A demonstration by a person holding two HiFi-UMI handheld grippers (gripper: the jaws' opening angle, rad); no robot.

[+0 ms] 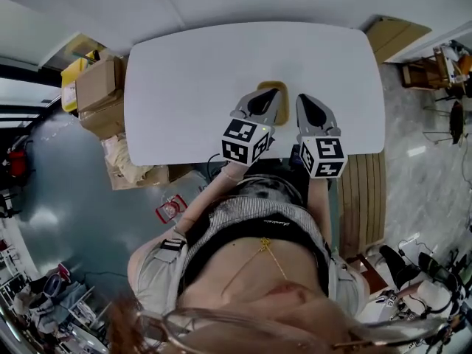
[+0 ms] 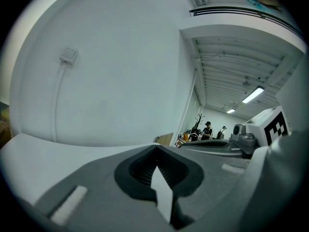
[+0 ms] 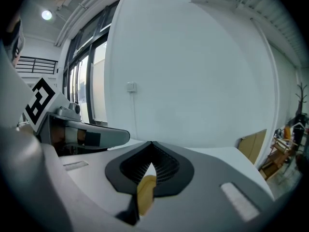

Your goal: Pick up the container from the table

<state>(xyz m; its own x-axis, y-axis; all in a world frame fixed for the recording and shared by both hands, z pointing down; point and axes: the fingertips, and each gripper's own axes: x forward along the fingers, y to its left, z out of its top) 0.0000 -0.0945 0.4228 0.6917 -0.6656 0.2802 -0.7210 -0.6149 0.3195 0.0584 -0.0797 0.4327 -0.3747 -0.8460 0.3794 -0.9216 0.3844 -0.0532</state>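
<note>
In the head view a white desk (image 1: pixel 184 72) fills the upper middle of the frame, and the tan container (image 1: pixel 274 85) sits on it near the centre, only its far rim showing above the tip of the left gripper (image 1: pixel 267 98). The right gripper (image 1: pixel 306 103) lies just to the right of it, and both point up the frame. In the left gripper view the jaws are pressed together at their tips with nothing between them; only white desk shows through the slit below the tips, at the lower centre. In the right gripper view the jaws are likewise together and empty, and a tan sliver of the container (image 3: pixel 145 192) shows through the slit at the bottom centre, so it seems to lie just ahead. As I judge it, the pick-up is not yet begun: the jaws must part, close on the container and lift.
</note>
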